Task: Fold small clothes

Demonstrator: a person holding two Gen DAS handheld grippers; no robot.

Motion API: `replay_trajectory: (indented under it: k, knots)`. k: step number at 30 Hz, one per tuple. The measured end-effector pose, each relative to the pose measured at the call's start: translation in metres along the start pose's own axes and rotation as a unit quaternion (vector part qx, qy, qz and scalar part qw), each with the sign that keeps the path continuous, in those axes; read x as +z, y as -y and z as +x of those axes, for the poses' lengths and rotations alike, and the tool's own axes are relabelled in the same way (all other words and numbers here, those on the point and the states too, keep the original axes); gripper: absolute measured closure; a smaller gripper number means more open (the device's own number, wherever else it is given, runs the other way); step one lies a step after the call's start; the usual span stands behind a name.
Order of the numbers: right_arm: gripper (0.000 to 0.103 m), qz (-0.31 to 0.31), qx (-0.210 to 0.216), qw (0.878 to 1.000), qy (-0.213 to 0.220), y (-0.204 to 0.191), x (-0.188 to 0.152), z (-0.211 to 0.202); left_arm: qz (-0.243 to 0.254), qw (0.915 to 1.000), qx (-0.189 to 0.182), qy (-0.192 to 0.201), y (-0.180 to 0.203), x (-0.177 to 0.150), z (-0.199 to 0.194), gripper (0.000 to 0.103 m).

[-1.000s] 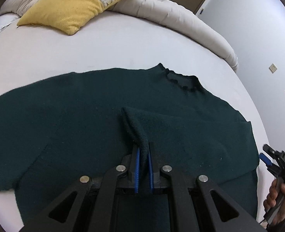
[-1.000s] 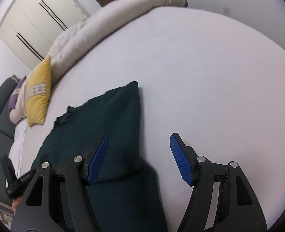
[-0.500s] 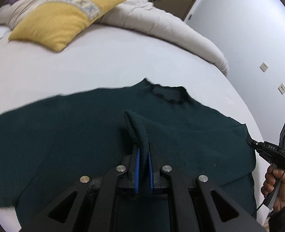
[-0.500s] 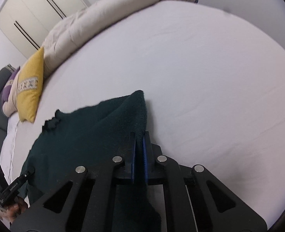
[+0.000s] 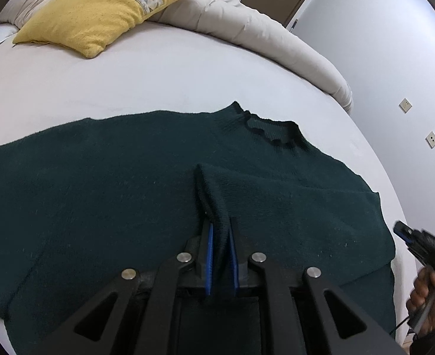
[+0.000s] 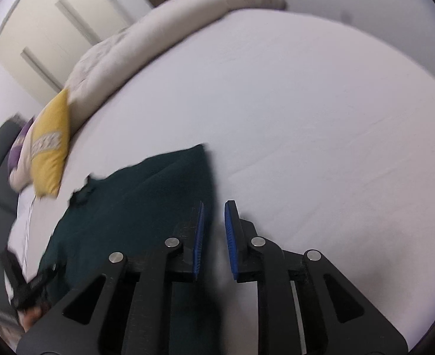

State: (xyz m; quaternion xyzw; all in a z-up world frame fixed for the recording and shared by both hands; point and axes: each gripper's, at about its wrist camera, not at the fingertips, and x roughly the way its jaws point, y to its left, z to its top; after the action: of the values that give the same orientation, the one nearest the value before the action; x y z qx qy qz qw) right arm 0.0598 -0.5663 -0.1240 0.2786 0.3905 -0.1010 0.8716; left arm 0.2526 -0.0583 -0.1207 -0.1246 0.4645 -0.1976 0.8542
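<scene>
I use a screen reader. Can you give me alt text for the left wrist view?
The left hand-held gripper is shut on a raised fold of a dark green sweater spread over a white bed. A yellow pillow lies beyond.

Sweater (image 5: 114, 177) is a really dark green knit. Bed (image 5: 158, 74) sheet's plain white, pillow (image 5: 99, 9) is mustard yellow with a pale patterned band, duvet (image 5: 261, 38) is cream. Hand-held gripper (image 5: 220, 254): black, blue pads.

Black left tongs (image 5: 221, 256) and right tongs (image 6: 214, 238), blue pads, silver screws.
</scene>
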Motion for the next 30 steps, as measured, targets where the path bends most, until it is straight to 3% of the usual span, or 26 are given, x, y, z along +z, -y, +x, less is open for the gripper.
replay_trajectory:
  k: [2, 5, 6, 9, 10, 12, 13, 14, 16, 19, 22, 24, 28, 30]
  knots:
    - [0.088, -0.067, -0.020, 0.998, -0.002, -0.028, -0.016, -0.009, -0.001, 1.0000, 0.000, 0.001, -0.001, -0.002, -0.001, 0.090]
    - [0.090, -0.110, -0.044, 0.993, -0.026, -0.046, -0.035, 0.005, 0.003, 1.0000, 0.004, 0.001, -0.001, -0.005, -0.001, 0.090]
    - [0.091, -0.104, -0.052, 0.993, -0.037, -0.041, -0.038, 0.014, 0.004, 1.0000, 0.005, 0.000, -0.001, -0.005, 0.000, 0.090]
    - [0.091, -0.050, -0.021, 0.998, -0.022, -0.013, -0.036, 0.024, 0.001, 1.0000, 0.002, -0.005, -0.002, -0.004, -0.004, 0.089]
    - [0.087, -0.034, -0.017, 0.999, -0.020, -0.010, -0.034, 0.020, -0.001, 1.0000, 0.002, -0.007, -0.004, -0.004, -0.009, 0.088]
    - [0.084, -0.043, -0.058, 0.997, -0.011, -0.016, -0.036, 0.006, -0.015, 0.9999, 0.002, 0.005, -0.010, -0.007, -0.033, 0.081]
    - [0.084, -0.047, -0.061, 0.997, -0.001, -0.018, -0.037, -0.004, -0.017, 0.9996, -0.003, 0.024, -0.014, -0.010, -0.053, 0.068]
    - [0.084, -0.046, -0.050, 0.997, 0.018, -0.022, -0.040, -0.020, -0.019, 0.9990, -0.001, 0.041, -0.021, -0.015, -0.071, 0.046]
    - [0.079, -0.045, -0.039, 0.997, 0.040, -0.029, -0.047, -0.040, -0.032, 0.9969, 0.021, 0.069, -0.041, -0.024, -0.104, 0.027]
    - [0.073, -0.051, -0.012, 0.997, 0.055, -0.049, -0.061, -0.070, -0.082, 0.9894, 0.057, 0.106, -0.102, -0.041, -0.159, 0.026]
    - [0.060, -0.066, 0.023, 0.996, 0.058, -0.079, -0.078, -0.091, -0.169, 0.9693, 0.122, 0.132, -0.195, -0.061, -0.212, 0.026]
    - [0.060, -0.073, 0.047, 0.995, 0.054, -0.098, -0.091, -0.101, -0.236, 0.9492, 0.149, 0.145, -0.253, -0.078, -0.241, 0.026]
    - [0.060, -0.088, 0.075, 0.993, 0.033, -0.131, -0.112, -0.108, -0.319, 0.9112, 0.200, 0.168, -0.335, -0.102, -0.281, 0.026]
    - [0.060, -0.101, 0.076, 0.992, 0.020, -0.146, -0.123, -0.105, -0.333, 0.9071, 0.202, 0.159, -0.356, -0.105, -0.281, 0.026]
